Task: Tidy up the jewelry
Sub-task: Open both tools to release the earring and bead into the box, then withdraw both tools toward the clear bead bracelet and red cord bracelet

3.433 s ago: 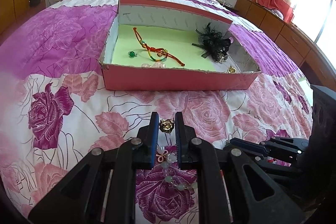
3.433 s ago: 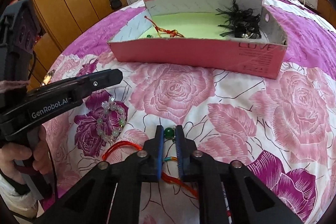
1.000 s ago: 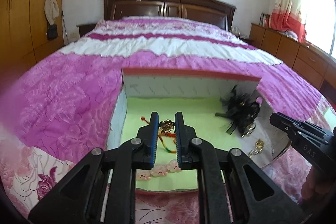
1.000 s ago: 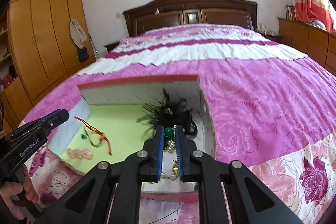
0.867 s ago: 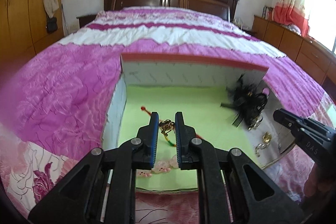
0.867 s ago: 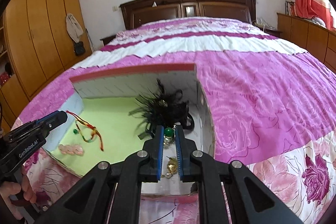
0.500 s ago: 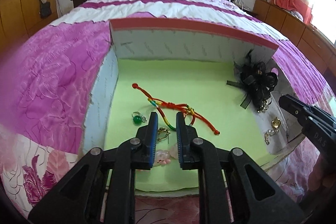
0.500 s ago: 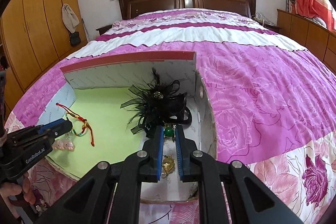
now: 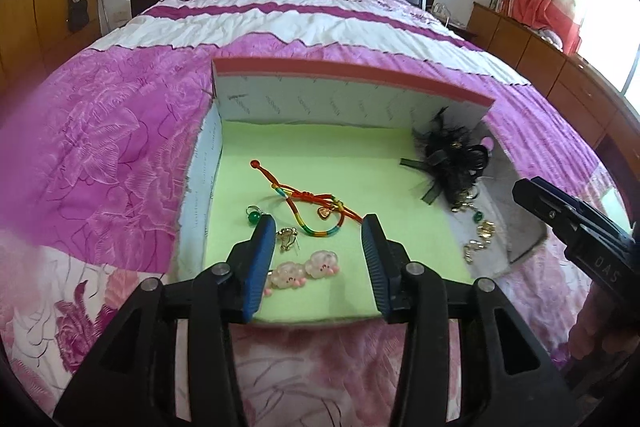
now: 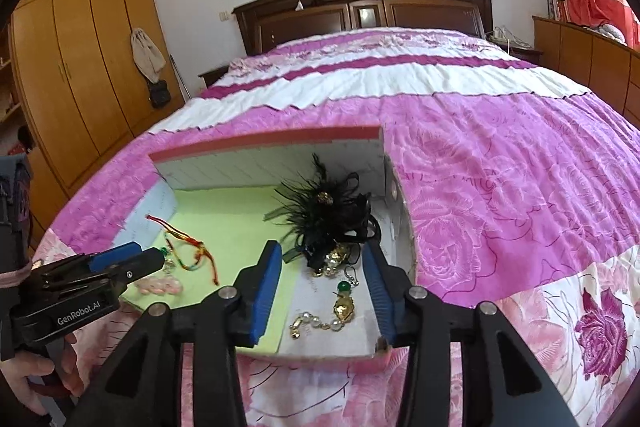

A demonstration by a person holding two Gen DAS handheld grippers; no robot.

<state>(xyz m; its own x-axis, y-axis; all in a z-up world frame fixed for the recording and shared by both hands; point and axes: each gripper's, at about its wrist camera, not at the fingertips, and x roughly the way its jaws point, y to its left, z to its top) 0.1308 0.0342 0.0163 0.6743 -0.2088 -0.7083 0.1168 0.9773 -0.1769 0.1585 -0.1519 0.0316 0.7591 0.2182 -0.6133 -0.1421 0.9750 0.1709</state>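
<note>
In the left wrist view, the pink box (image 9: 352, 83) is seen lying on the bed's floral cover (image 9: 100, 147), and the jewelry is spread over its green liner. At the left a small green-stone ring (image 9: 253, 215) lies just beside a gold earring (image 9: 287, 237); both can be judged light, hard and slippery, best pinched across the metal rather than on the stone. The left claw (image 9: 319, 247) is held above them with its jaws apart, having just been opening, and nothing is gripped between the pads; the earring lies free just inside the left pad. Below it, two pink cloud-shaped clips (image 9: 305, 267) lie side by side, stiff and easily taken by their flat faces. The red and rainbow cord bracelet (image 9: 312, 205) is limp and would sag when lifted, so its knot is the surest hold. Further right, the black feather piece (image 9: 452, 163) is soft and easily crushed.

In the right wrist view, the right claw (image 10: 323, 269) also stands apart over the box's bare right strip, having just been opening, with a green-bead earring (image 10: 343, 286) and a gold and pearl piece (image 10: 332, 317) lying loose beneath it. Chains there are tangled beneath the feathers, and their clasps cannot be made out. The box's near wall is hidden behind both claws.
</note>
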